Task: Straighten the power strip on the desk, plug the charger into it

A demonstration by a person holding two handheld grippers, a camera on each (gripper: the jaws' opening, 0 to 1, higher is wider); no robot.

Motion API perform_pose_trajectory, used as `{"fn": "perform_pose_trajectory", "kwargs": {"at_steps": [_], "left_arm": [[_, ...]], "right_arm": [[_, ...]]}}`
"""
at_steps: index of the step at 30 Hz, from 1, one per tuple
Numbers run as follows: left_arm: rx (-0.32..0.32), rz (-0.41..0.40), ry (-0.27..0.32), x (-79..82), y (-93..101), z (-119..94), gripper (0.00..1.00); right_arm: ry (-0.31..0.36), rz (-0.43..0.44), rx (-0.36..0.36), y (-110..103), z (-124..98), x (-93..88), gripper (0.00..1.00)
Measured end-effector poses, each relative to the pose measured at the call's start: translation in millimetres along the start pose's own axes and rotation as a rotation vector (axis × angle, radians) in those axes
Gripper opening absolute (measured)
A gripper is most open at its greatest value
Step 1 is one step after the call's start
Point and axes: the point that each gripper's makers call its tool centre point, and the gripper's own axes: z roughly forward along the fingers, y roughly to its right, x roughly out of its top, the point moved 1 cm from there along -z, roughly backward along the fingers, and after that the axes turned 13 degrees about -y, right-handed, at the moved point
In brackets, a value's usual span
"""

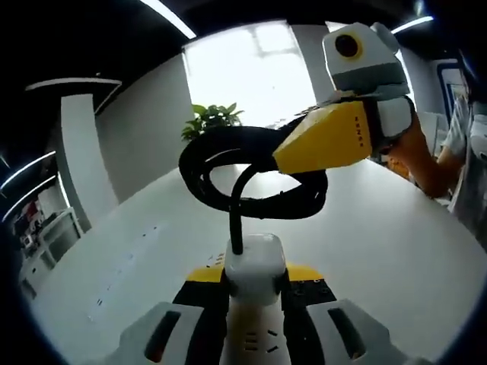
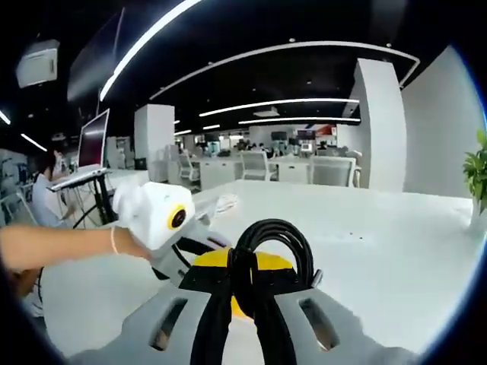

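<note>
My left gripper (image 1: pixel 251 334) is shut on the end of a white power strip (image 1: pixel 255 266), which stands up between its jaws. The strip's thick black cable (image 1: pixel 228 144) rises from it and loops in a coil above the white desk (image 1: pixel 396 243). From the upper right, my right gripper (image 1: pixel 293 156) with yellow jaws is shut on that coil. In the right gripper view, my right gripper (image 2: pixel 243 304) holds the cable loop (image 2: pixel 274 236), and my left gripper (image 2: pixel 209 260) sits just behind it, held by a person's hand. A small white object (image 2: pixel 224 201) lies farther off on the desk (image 2: pixel 380 251).
A potted plant (image 1: pixel 213 118) stands at the desk's far edge, also seen as the plant (image 2: pixel 478 171). A laptop on a stand (image 2: pixel 91 144) and a seated person (image 2: pixel 53 190) are at the left. Office chairs and desks (image 2: pixel 259 163) fill the background. A person (image 1: pixel 464 137) stands at the right.
</note>
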Motion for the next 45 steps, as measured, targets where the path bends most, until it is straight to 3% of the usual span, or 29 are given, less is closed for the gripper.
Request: {"fn": "perform_pose_trajectory", "kwargs": {"at_steps": [4,8,11,14,15,17,21,25,29,31,34,41,45], "left_arm": [[0.010,0.012,-0.001,-4.0,4.2,-4,0.25],[0.019,0.025,0.003,-5.7,8.9,-6,0.25],[0.021,0.033,0.001,-8.2,5.6,-9,0.25],[0.022,0.038,0.002,-9.0,1.8,-11,0.25],[0.021,0.036,0.003,-9.3,1.0,-11,0.25],[0.020,0.034,0.008,-9.8,-1.8,-12,0.25],[0.020,0.030,0.019,-10.8,-4.9,-13,0.25],[0.019,0.029,0.025,-11.1,-6.5,-14,0.26],[0.019,0.033,0.026,-11.1,-6.9,-15,0.26],[0.017,0.034,0.028,-11.1,-7.2,-15,0.26],[0.011,0.032,0.037,-11.0,-7.8,-15,0.26],[0.005,0.036,0.042,-9.9,-6.4,-14,0.26],[0.010,0.048,0.036,-10.2,-4.5,-15,0.26]], "right_arm": [[0.048,-0.193,-0.021,-2,-4,1.1,0.11],[0.045,-0.256,-0.014,-3,-9,-5.0,0.16],[0.115,-0.272,0.004,0,-21,3.5,0.25],[0.130,-0.322,0.008,4,-28,5.7,0.47],[0.130,-0.337,0.008,4,-29,4.4,0.62],[0.143,-0.370,0.014,4,-32,3.4,0.82],[0.220,-0.370,0.064,10,-41,5.7,0.99],[0.257,-0.408,0.075,20,-48,4.3,1.00],[0.209,-0.632,0.062,30,-49,-9.9,1.00],[0.191,-0.652,0.067,39,-48,-13.2,1.00],[0.155,-0.647,0.080,49,-48,-17.3,1.00],[0.204,-0.550,0.086,66,-52,-11.9,0.94],[0.220,-0.512,0.124,60,-45,-14.7,0.93]]}}
